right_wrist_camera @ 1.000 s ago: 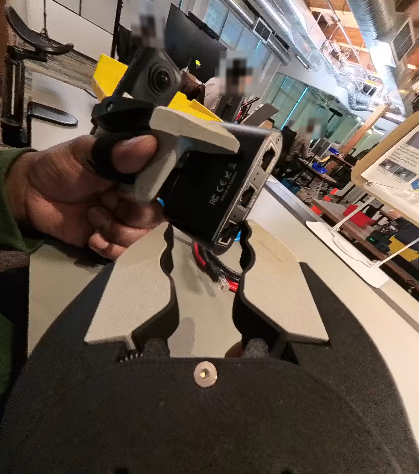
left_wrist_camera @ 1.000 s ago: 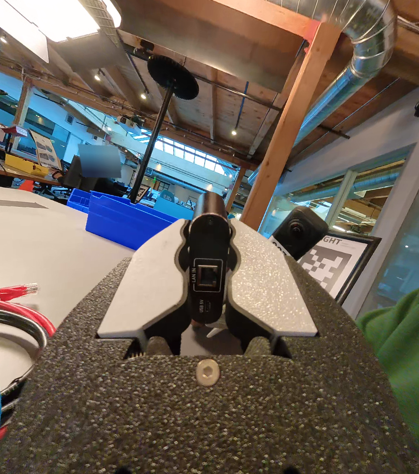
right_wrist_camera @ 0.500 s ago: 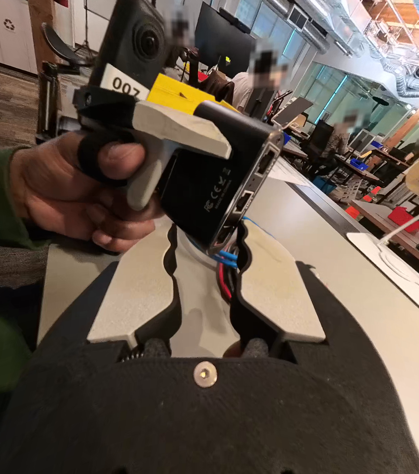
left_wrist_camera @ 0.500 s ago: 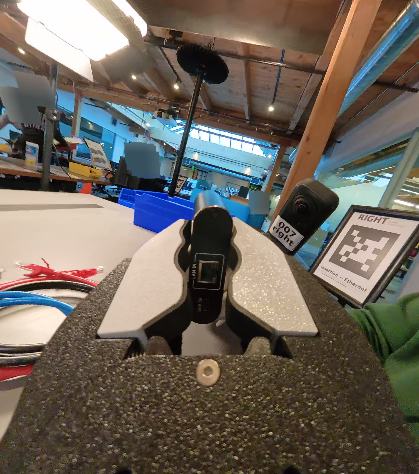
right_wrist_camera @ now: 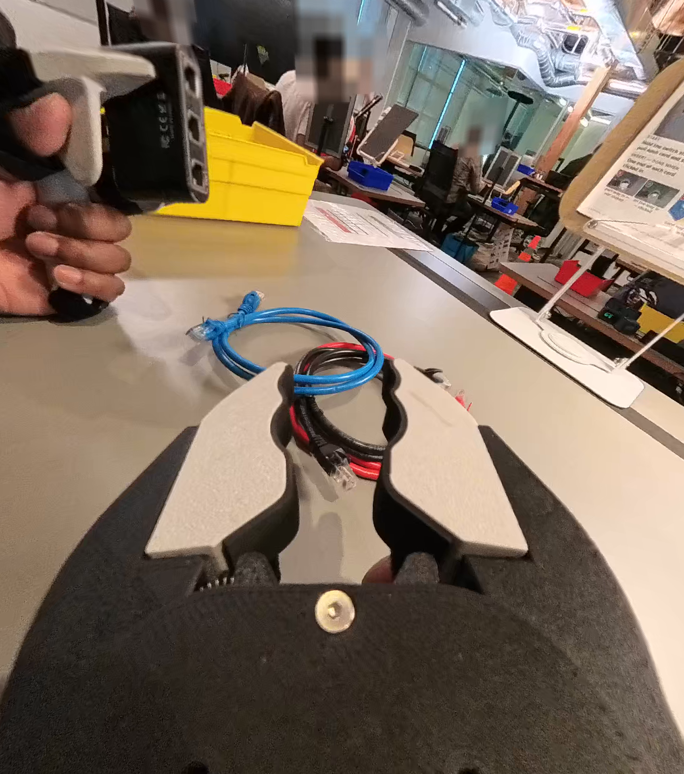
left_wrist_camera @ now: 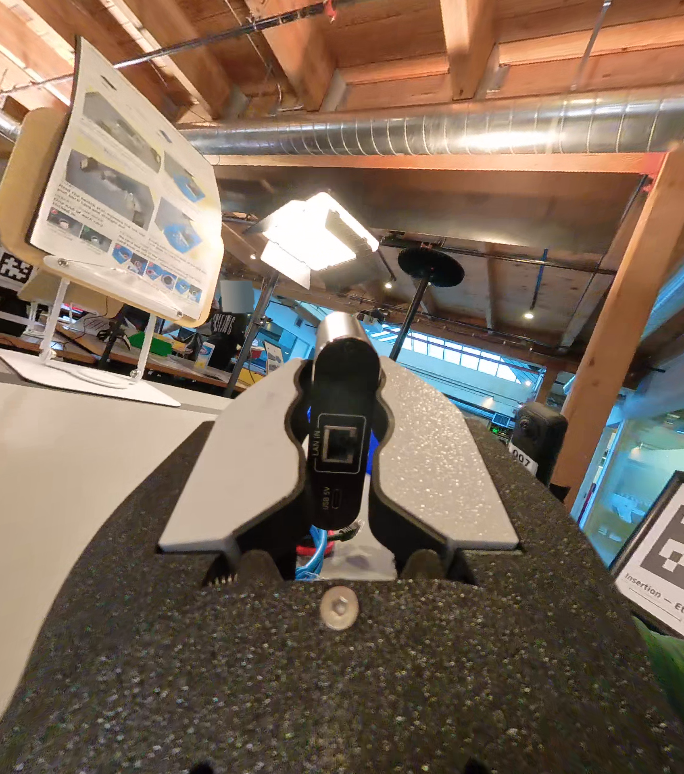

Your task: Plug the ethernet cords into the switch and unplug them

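Between your right gripper's [right_wrist_camera: 334, 402] spread fingers, down on the grey table [right_wrist_camera: 38, 410], lies the black ethernet cord's clear plug [right_wrist_camera: 342, 476]. Its long axis runs roughly along your line of sight, tilted a little to the right, with the tip toward you and the cord trailing away into the coil. That is what the coming grasp turns on: the jaws stand wide with nothing in them and already straddle the plug from above, so you likely need only a drop and a small twist to square the pads to its sides.

The black cord [right_wrist_camera: 332, 431] is coiled with a red cord [right_wrist_camera: 357, 469], and a blue cord [right_wrist_camera: 311, 356] loops over both, its plugs lying farther off to the left.

Your left gripper [left_wrist_camera: 342, 423] is clamped on the black switch [left_wrist_camera: 342, 444], held in the air up and to the left of the cords; in the right wrist view its row of three ports [right_wrist_camera: 194, 125] faces right, all empty. Your right gripper is clearly the nearer one to the plug. Once gripped, I judge the plug will have to be turned about to face those ports.
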Demonstrator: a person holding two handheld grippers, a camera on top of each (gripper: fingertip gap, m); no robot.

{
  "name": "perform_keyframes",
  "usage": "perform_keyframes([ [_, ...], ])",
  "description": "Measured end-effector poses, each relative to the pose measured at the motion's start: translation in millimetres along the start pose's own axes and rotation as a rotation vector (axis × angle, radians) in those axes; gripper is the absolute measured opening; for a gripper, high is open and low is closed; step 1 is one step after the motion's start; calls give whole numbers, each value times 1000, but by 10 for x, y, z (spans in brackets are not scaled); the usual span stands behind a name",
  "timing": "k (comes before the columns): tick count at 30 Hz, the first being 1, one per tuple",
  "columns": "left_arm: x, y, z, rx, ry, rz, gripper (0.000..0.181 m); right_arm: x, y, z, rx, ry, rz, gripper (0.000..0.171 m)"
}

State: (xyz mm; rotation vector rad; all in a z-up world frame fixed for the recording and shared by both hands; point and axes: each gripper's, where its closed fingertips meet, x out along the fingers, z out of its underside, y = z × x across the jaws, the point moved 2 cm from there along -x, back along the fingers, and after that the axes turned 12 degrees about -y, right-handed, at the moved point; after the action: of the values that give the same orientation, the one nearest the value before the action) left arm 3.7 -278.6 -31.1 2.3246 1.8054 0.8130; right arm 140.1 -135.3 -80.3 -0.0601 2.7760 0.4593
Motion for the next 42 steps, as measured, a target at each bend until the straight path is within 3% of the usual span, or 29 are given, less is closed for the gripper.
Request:
perform_keyframes([
  [5, 59, -20, 51, 4, -36, -22, 27, 176, -215, 84, -97, -137, -41, 42],
  [12, 24, -33, 27, -9, -7, -24, 28, 548, -740, -168, -73, -153, -243, 44],
  [17, 3, -39, 11, -19, 9, -20, 28, 830, -980, -39, -273, -320, -187, 50],
  [25, 7, -40, 15, -27, 5, -11, 27, 978, -884, 7, -394, -354, -29, 16],
  [31, 8, -41, 16, -26, 4, -12, 27, 664, -608, -77, -304, -220, 95, 11],
  [37, 9, -36, 16, -22, 3, -14, 27, -59, 159, -408, -73, 45, 282, 9],
  [42, 15, -34, 21, -21, -2, -13, 27, -636, 725, -485, -94, 30, 476, 9],
])
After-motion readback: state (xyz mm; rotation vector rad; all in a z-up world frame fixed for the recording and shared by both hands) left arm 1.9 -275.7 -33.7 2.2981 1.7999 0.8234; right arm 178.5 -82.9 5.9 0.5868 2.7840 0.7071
